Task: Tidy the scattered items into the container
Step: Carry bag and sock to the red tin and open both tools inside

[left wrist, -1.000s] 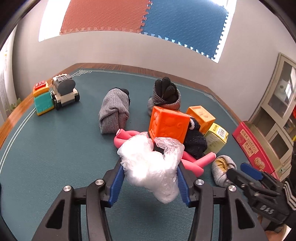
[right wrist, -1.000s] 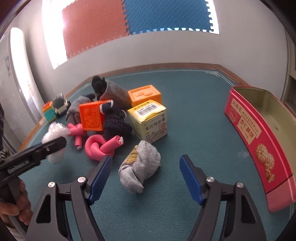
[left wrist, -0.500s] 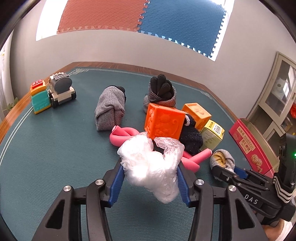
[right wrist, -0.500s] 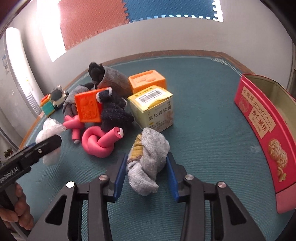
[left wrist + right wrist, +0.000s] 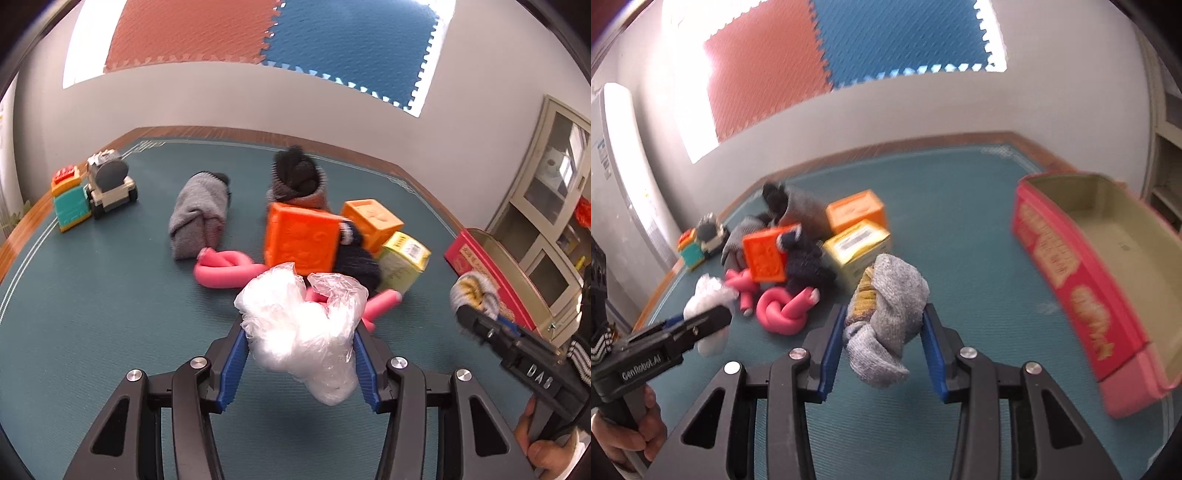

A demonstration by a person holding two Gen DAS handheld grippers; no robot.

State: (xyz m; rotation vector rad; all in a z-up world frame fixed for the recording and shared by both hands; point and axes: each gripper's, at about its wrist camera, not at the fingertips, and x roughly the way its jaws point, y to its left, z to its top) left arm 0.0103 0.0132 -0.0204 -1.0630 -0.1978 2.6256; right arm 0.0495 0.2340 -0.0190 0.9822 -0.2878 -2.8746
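My left gripper (image 5: 301,354) is shut on a crumpled clear plastic bag (image 5: 301,328), held above the green mat. My right gripper (image 5: 884,332) is shut on a rolled grey and yellow sock (image 5: 886,302), lifted off the mat. The red tin container (image 5: 1108,280) stands open at the right, its inside bare where visible. In the left wrist view the right gripper (image 5: 480,314) shows at the right with the sock (image 5: 472,291) in front of the red tin (image 5: 491,266). The left gripper (image 5: 701,321) with the bag (image 5: 707,295) shows low left in the right wrist view.
A pile lies mid-mat: pink foam tubes (image 5: 225,267), two orange cubes (image 5: 301,243), a yellow box (image 5: 402,262), a dark sock (image 5: 360,258), a grey rolled cloth (image 5: 197,214), a dark glove bundle (image 5: 297,175). A toy truck (image 5: 109,182) and teal block (image 5: 70,206) sit far left. A cabinet (image 5: 546,192) stands right.
My right gripper closed on the grey sock and lifted it off the mat, swinging toward the red tin. The left gripper keeps holding the plastic bag, shifted slightly.
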